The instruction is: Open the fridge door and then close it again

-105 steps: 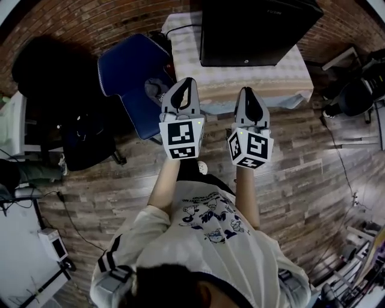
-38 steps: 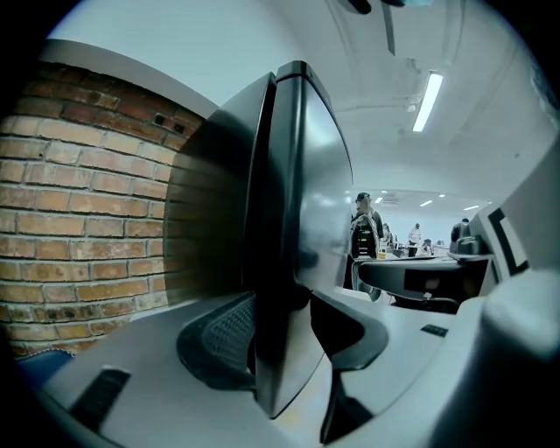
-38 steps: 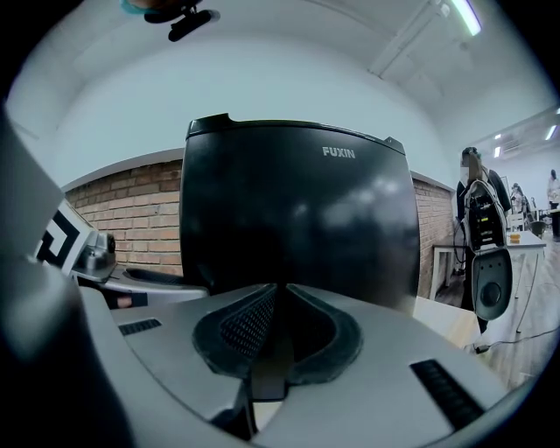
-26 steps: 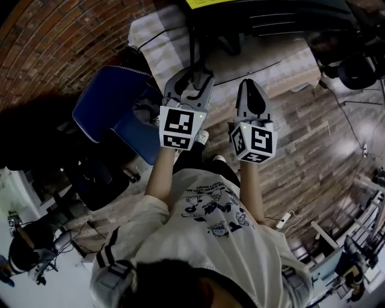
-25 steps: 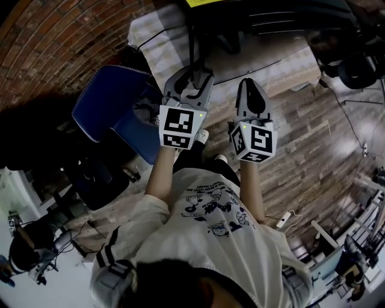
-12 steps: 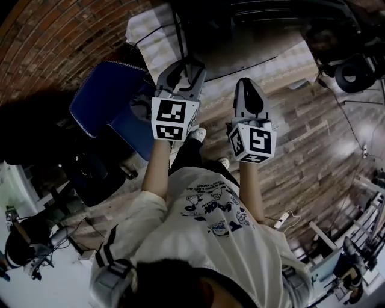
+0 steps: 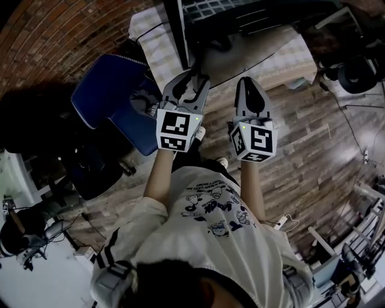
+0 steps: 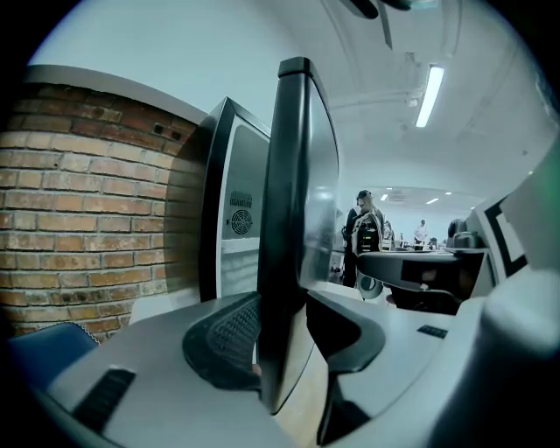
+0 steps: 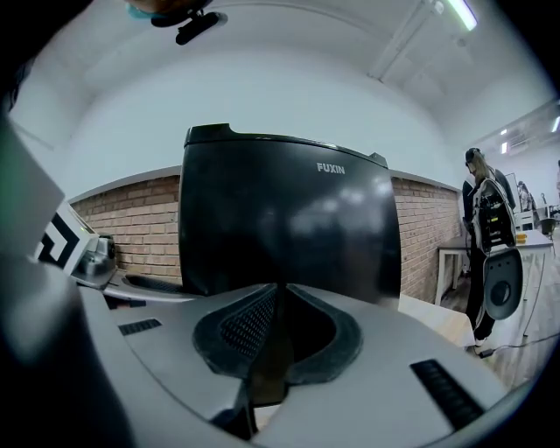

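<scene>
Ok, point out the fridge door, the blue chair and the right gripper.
fridge door (image 8: 282,192): left gripper view, on its dark free edge.
blue chair (image 7: 111,90): head view, on its blue padding.
right gripper (image 9: 280,297): right gripper view, where the shut fingertips meet.

Fridge door (image 8: 293,219) between our left gripper's (image 7: 192,77) closing jaws, our right gripper (image 7: 249,82) just right of it; fridge (image 7: 258,18) on the table (image 7: 157,43), chair (image 7: 111,90) left of the table.
</scene>
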